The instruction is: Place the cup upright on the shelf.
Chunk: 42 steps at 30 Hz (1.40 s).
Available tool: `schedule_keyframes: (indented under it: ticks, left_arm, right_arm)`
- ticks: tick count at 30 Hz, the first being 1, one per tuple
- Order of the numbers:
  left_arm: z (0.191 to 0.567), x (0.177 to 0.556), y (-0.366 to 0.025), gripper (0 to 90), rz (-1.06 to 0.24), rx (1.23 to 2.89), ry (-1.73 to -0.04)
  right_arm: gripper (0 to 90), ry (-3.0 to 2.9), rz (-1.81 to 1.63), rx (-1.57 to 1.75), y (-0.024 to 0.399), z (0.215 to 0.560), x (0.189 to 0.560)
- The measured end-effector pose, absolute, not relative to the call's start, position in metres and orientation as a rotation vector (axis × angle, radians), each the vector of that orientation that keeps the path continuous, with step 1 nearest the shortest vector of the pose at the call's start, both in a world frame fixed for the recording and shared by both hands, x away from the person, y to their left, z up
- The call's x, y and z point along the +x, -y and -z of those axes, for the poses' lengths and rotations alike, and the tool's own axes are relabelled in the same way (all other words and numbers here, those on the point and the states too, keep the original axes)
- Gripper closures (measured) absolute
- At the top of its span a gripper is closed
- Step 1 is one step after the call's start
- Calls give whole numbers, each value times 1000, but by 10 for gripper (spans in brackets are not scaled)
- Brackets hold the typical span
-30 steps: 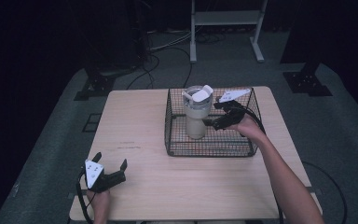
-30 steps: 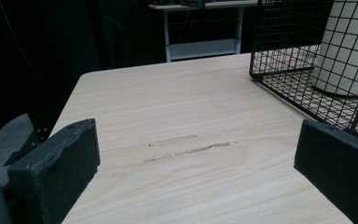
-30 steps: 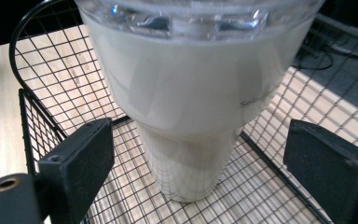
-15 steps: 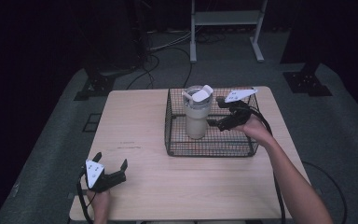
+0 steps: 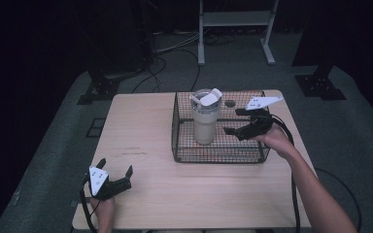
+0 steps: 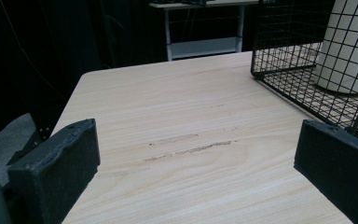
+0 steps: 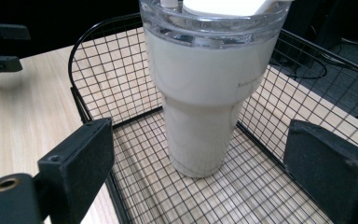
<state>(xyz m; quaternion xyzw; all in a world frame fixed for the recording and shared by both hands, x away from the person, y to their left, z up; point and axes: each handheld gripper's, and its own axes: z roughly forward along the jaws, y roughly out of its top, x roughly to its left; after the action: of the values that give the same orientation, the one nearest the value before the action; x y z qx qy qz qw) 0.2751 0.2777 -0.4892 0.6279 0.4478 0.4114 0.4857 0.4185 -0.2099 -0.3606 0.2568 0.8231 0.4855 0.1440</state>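
Upright tumbler (image 5: 204, 121) in basket (image 5: 184, 150); lid spout seemingly toward right gripper (image 5: 234, 122).

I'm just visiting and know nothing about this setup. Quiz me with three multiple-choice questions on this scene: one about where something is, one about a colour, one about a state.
1. Where does the tumbler stand?
A. inside the wire basket
B. on bare table
C. on the floor

2. What colour is the tumbler's body?
A. red
B. cream white
C. blue

3. How is the right gripper?
A. shut on the tumbler
B. shut, empty
C. open

Answers: 1 A, mesh walls surround it. 2 B, the right gripper view shows a pale body. 3 C, its jaws stand wide apart, short of the tumbler.
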Motion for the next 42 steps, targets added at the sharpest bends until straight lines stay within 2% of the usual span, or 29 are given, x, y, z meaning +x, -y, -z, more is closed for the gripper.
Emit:
schedule_keyframes:
  ticks: [42]
  left_arm:
    - [489, 276, -277, 0, -1005, 1533, -1093]
  right_arm:
    - [83, -2384, -1446, 686, 241, 377, 352]
